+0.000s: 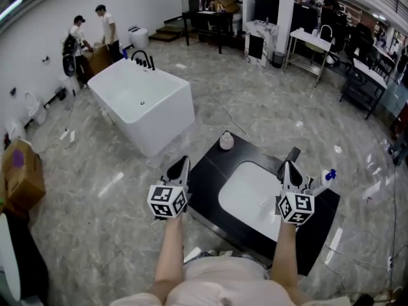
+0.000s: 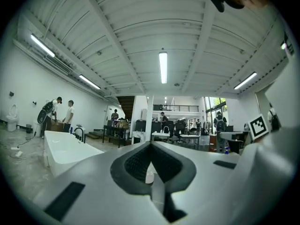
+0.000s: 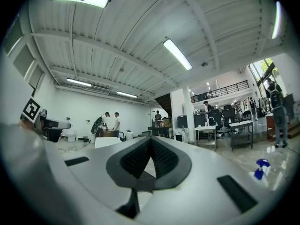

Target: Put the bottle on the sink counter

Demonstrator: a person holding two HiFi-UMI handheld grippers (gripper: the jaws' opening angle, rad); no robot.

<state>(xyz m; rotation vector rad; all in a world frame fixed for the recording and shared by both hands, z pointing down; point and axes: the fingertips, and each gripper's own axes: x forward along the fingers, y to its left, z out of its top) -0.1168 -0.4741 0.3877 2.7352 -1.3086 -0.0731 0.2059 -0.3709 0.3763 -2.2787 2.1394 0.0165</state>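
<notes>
Black counter point(image 1: 207, 180): low, ahead, white basin point(image 1: 255, 190) inset.
Bottle point(image 1: 326, 177): blue-capped, at counter's right edge; on or beside, cannot tell.
Left gripper point(image 1: 184, 160): jaws together, empty, held clear of counter.
Right gripper point(image 1: 290, 165): jaws together, empty, nearest bottle, so likely picker.

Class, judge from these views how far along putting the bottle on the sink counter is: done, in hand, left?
Done, it seems: the bottle with the blue top stands at the right edge of the sink counter, beside the right gripper. In hand: nothing; both it and the left gripper are shut, empty. Left: probably nothing.
</notes>
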